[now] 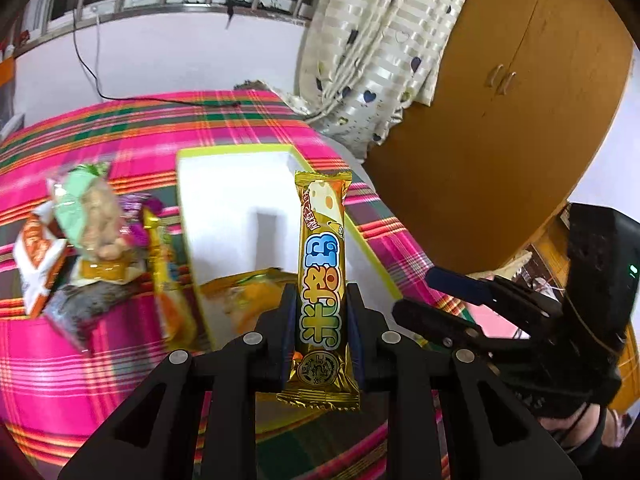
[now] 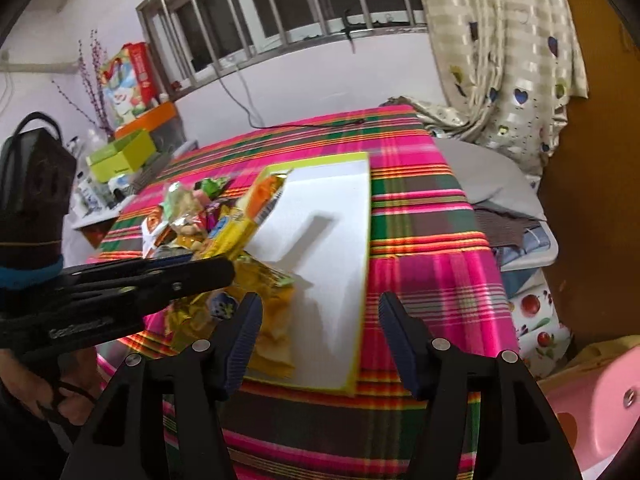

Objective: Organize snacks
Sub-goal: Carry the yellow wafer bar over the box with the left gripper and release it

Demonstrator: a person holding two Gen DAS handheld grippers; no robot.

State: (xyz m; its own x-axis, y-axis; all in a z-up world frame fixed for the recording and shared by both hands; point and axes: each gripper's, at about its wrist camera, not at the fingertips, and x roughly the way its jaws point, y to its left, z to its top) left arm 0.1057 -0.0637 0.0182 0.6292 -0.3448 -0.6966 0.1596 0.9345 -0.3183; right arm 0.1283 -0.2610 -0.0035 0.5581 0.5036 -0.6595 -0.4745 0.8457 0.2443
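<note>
Left tool (image 1: 322, 320) nearest the lens, jaws narrow and clamped on a gold snack bar (image 1: 322, 264), gripped across its lower half; the bar stands upright out of the pads, top end free, bottom seal poking out below. It's lifted clear of the plaid cloth (image 1: 100, 368). Right tool (image 2: 320, 340) has its jaws wide with nothing between the pads, hovering above the near end of the box.

Beyond the left tool: a shallow white box with a yellow-green rim (image 1: 236, 150), mostly bare inside, with a few orange and yellow packets (image 1: 248, 296) lying at its near end. Left of the box, the unsorted snack pile (image 1: 84, 232) sits on the cloth: a green-and-clear bag, an orange-and-white pack, purple wrappers. From the right wrist view, the pile (image 2: 188, 216) touches the box's left edge.

Likely step: carry the bar over and lay it in the box. To do it well:
- bring it over bare white floor (image 2: 332, 220), not onto the packets already there
- tilt it flat, long side along the box wall, before letting go
- release low; foil wrapper is probably slick and light, could bounce or slide
- keep the right tool out of the left's path, they are close together

Frames are motion-blurred, so packet count in the box is unclear.
</note>
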